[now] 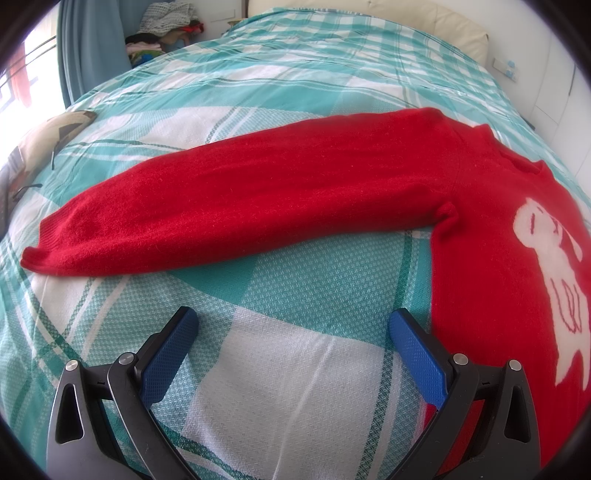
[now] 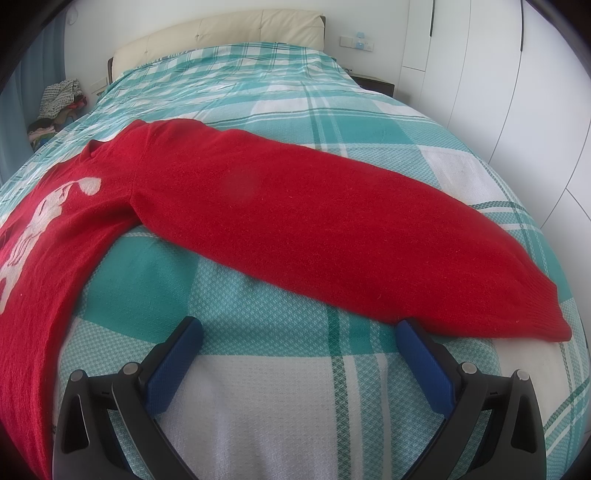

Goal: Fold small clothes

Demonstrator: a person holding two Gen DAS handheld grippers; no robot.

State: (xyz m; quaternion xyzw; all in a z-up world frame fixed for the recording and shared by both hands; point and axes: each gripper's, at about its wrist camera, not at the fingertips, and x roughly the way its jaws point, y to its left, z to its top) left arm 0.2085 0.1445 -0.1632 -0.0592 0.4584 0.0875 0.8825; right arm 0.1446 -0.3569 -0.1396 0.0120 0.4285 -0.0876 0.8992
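A red knitted sweater (image 1: 480, 229) with a white figure on its chest lies flat on the bed, front up. In the left wrist view one sleeve (image 1: 229, 206) stretches out to the left, its cuff near the bed's edge. My left gripper (image 1: 293, 321) hovers open over bare bedspread below that sleeve, its right finger beside the sweater's side edge. In the right wrist view the other sleeve (image 2: 332, 229) reaches to the right. My right gripper (image 2: 299, 328) is open just below it, the right finger close to the cuff (image 2: 546, 325). Nothing sits between either pair of fingers.
The bed (image 2: 280, 96) has a teal and white checked cover and a cream headboard (image 2: 236, 33). A pile of clothes (image 1: 162, 29) sits beyond the bed's far left. A cushion (image 1: 48, 136) lies at the left edge. White wardrobe doors (image 2: 517, 92) stand to the right.
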